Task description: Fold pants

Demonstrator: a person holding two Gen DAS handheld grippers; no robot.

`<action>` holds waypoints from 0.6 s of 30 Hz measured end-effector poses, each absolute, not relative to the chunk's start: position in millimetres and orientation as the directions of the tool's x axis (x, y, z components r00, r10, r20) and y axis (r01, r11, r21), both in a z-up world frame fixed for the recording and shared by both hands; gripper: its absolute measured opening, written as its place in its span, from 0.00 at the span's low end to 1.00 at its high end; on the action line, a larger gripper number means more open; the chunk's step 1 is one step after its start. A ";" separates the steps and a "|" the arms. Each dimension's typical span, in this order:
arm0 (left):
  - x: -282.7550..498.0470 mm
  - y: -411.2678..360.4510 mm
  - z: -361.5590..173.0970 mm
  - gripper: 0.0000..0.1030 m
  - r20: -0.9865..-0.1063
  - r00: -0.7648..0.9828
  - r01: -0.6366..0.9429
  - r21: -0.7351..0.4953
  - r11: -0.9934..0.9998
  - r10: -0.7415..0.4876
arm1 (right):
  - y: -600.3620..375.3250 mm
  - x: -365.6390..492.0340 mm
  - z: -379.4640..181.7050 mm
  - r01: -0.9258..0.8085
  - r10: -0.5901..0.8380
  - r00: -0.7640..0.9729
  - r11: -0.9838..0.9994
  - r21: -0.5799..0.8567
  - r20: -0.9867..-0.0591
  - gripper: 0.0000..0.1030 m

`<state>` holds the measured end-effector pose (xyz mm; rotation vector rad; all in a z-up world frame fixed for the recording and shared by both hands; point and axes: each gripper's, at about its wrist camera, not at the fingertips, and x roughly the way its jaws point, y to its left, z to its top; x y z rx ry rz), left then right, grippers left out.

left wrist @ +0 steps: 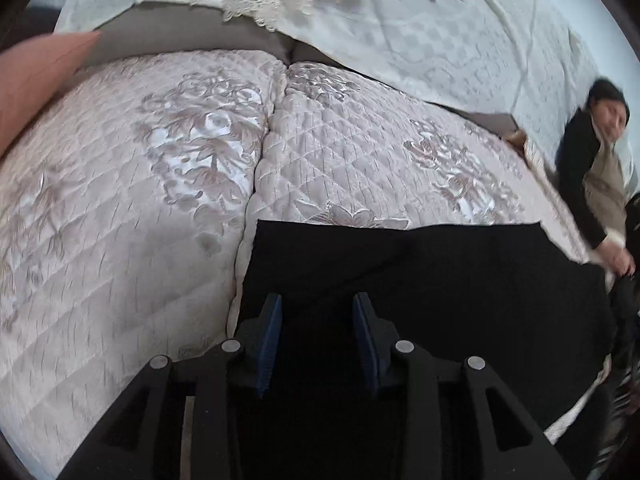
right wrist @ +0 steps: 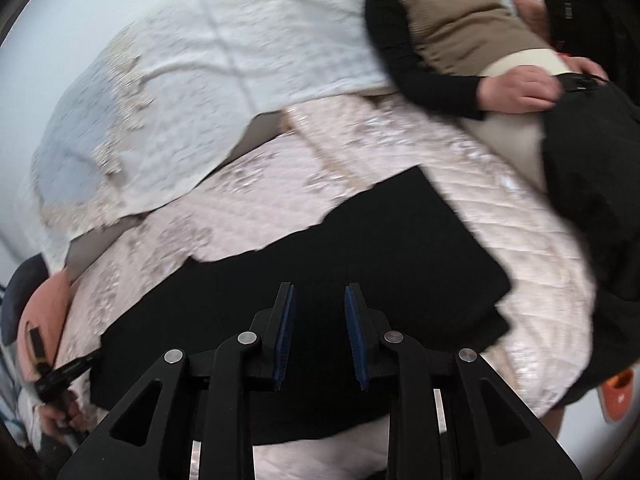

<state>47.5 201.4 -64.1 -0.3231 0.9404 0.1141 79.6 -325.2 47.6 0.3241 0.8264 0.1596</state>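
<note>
The black pants (left wrist: 440, 272) lie flat on a pale pink quilted cover (left wrist: 120, 220). In the left wrist view my left gripper (left wrist: 317, 306) hovers over their left end, jaws apart, with nothing between the blue pads (left wrist: 269, 336). In the right wrist view the pants (right wrist: 360, 248) run as a long dark strip from the lower left to the upper right. My right gripper (right wrist: 320, 292) is over their middle, open with a narrower gap and empty. A hand holds the left gripper's black body (right wrist: 64, 376), small at the pants' left end.
A person in a beige vest and black sleeves (right wrist: 460, 28) sits at the right end of the cover, one hand (right wrist: 516, 88) on dark clothing (right wrist: 592, 168). A white lace cloth (left wrist: 400, 40) drapes the back. A pink cushion (left wrist: 36, 80) lies left. An orange slipper (right wrist: 616, 396) is on the floor.
</note>
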 end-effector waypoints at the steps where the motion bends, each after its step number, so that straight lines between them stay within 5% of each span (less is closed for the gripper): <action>1: 48.9 200.1 -65.3 0.39 -0.806 0.591 -0.229 -0.213 0.950 -0.038 | -318.0 82.1 45.4 -0.034 0.284 0.661 0.936 0.350 -0.694 0.25; 6: 54.7 200.7 -62.8 0.43 -0.805 0.592 -0.201 -0.187 0.961 -0.033 | -292.6 88.2 37.1 -0.088 0.325 0.625 0.933 0.350 -0.709 0.25; 13: 54.1 230.3 -59.6 0.42 -0.776 0.619 -0.242 -0.332 0.912 -0.118 | -269.6 86.5 27.6 -0.151 0.372 0.574 0.924 0.352 -0.730 0.25; 18: 59.1 201.2 -66.0 0.36 -0.803 0.593 -0.164 -0.187 0.969 -0.055 | -264.8 89.0 18.7 -0.152 0.390 0.544 0.917 0.370 -0.743 0.25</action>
